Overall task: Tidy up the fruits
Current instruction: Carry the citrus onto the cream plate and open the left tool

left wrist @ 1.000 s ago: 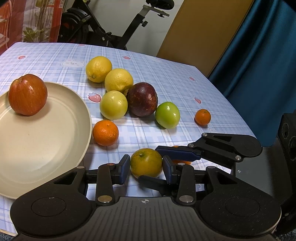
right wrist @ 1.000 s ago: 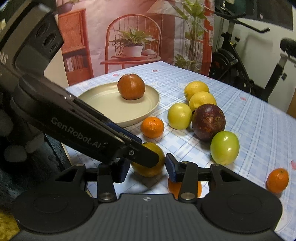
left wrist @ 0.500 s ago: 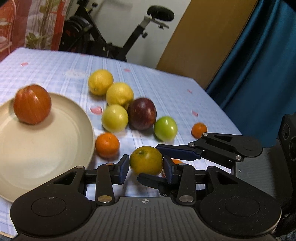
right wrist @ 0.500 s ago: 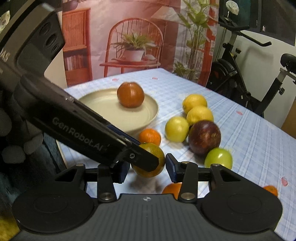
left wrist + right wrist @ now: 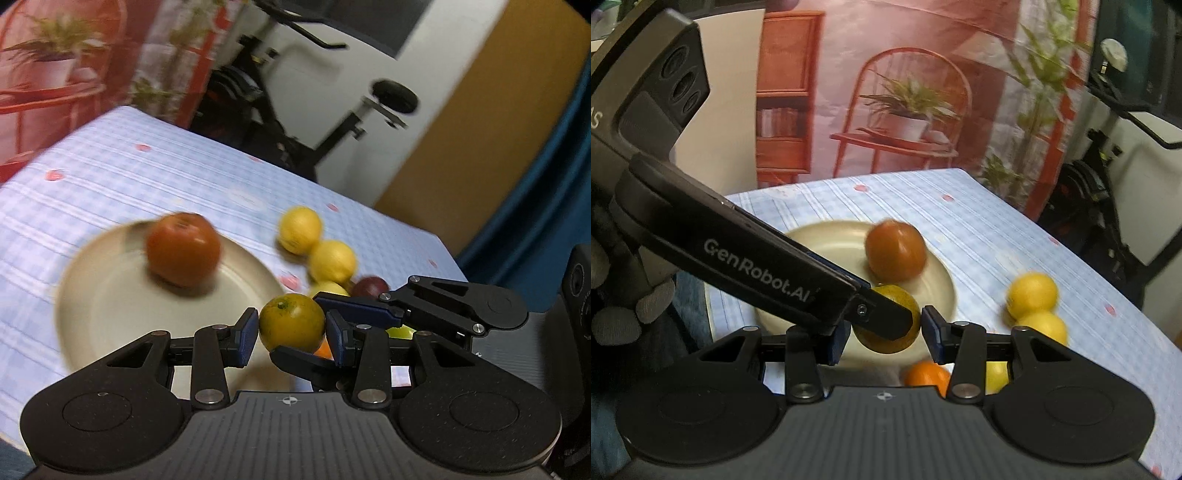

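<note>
My left gripper [image 5: 291, 331] is shut on a yellow-green orange [image 5: 291, 328] and holds it in the air at the near edge of the cream plate [image 5: 110, 314]. A red apple [image 5: 183, 253] lies on that plate. My right gripper [image 5: 884, 338] has its jaws apart; the left gripper's finger and the orange [image 5: 890, 343] sit between them, crosswise. Whether its pads touch the orange I cannot tell. In the left wrist view the right gripper's fingers [image 5: 354, 308] reach in from the right, beside the orange.
Yellow lemons [image 5: 300, 229] [image 5: 1032, 295], a dark purple fruit [image 5: 371, 286], a green fruit [image 5: 400, 332] and a small orange [image 5: 927, 373] lie on the blue checked tablecloth [image 5: 147, 184] right of the plate. An exercise bike [image 5: 295, 122] stands beyond the table's far edge.
Both grippers have risen and swung left towards the plate, with the yellow-green orange lifted off the table in the left gripper. The views are motion-blurred now.
</note>
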The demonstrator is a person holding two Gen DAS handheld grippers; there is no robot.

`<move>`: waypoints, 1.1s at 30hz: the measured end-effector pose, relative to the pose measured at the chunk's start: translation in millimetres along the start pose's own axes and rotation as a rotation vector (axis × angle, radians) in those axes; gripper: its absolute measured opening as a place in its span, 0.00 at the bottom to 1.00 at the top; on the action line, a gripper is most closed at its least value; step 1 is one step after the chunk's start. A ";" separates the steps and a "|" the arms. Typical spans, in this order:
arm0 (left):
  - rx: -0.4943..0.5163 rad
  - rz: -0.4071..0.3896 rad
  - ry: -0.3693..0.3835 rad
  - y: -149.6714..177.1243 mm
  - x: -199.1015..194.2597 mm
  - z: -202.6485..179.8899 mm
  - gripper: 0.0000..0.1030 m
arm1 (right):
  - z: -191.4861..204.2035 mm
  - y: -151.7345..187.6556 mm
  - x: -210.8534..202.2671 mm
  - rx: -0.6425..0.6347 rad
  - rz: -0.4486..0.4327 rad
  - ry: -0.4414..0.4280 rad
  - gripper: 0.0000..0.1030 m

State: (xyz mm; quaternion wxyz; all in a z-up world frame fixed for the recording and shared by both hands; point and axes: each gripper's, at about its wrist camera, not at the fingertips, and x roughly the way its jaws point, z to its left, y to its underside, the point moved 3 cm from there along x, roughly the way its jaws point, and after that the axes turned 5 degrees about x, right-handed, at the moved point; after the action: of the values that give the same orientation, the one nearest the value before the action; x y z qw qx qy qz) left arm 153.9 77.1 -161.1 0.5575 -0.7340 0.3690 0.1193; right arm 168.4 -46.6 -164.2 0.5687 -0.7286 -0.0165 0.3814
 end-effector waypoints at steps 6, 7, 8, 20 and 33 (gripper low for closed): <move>-0.097 -0.032 -0.089 -9.4 -6.8 36.8 0.41 | 15.3 -25.1 37.2 -0.051 -0.002 -0.072 0.43; -0.114 -0.032 -0.104 -11.1 -5.5 42.4 0.41 | 19.6 -28.2 45.6 -0.067 0.001 -0.082 0.43; -0.131 -0.034 -0.120 -12.6 -5.5 48.8 0.41 | 23.7 -31.1 55.0 -0.084 0.003 -0.090 0.43; -0.247 -0.038 -0.231 -18.8 -8.3 93.4 0.41 | 57.3 -42.4 122.3 -0.219 0.018 -0.102 0.43; -0.242 -0.060 -0.225 -18.1 -8.7 92.0 0.42 | 57.9 -40.7 137.9 -0.236 0.026 -0.044 0.43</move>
State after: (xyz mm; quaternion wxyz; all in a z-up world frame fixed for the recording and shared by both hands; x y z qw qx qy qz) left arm 181.8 165.9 -175.0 0.5063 -0.7885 0.2650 0.2276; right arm 249.5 78.1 -207.6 0.4734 -0.7821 -0.0644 0.4001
